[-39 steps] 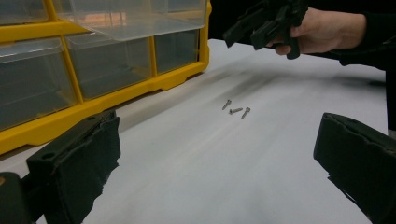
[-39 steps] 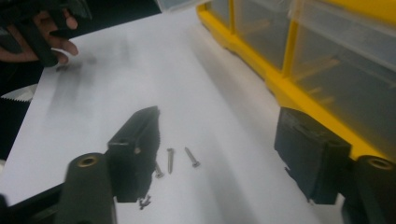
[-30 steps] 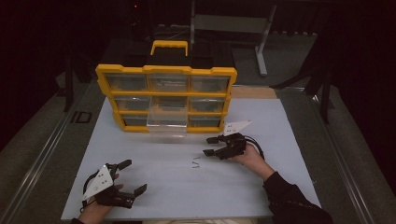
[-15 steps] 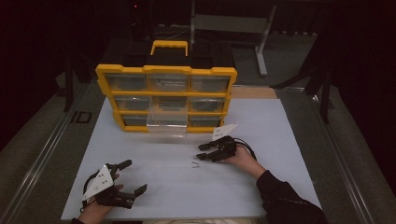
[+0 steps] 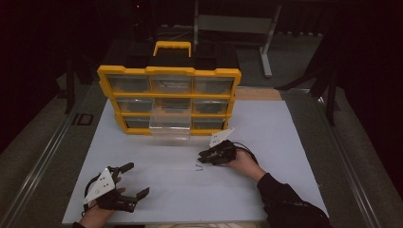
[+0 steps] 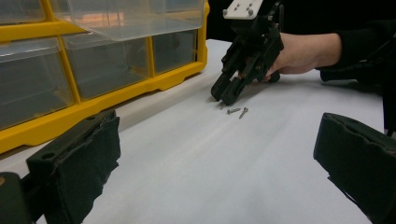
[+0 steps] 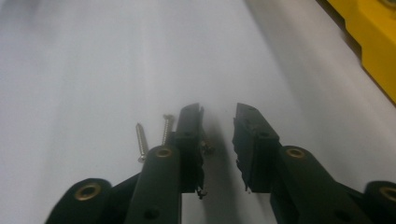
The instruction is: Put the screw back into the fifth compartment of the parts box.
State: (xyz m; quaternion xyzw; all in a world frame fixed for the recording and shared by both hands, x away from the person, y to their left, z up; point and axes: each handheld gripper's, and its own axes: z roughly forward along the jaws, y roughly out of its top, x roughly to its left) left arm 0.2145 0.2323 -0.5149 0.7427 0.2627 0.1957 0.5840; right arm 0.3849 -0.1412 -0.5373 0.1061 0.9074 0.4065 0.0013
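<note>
Screws (image 6: 236,111) lie loose on the counter (image 5: 285,142) before the yellow drawer organizer (image 5: 169,99), just beside my right gripper (image 5: 204,157), jaws slightly parted, empty. My left gripper (image 5: 134,179) rests nearer me, jaws wide apart.

Screws (image 6: 236,111) just before drawer cabinet (image 5: 168,102)

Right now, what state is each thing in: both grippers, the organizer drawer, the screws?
Left gripper: open wide, holding nothing, near the mat's front edge.
Right gripper: open a little, tips down by the screws, nothing between the jaws.
Clear drawer: pulled out of the yellow organizer; other drawers in.
Screws: lying loose on the white mat.
</note>
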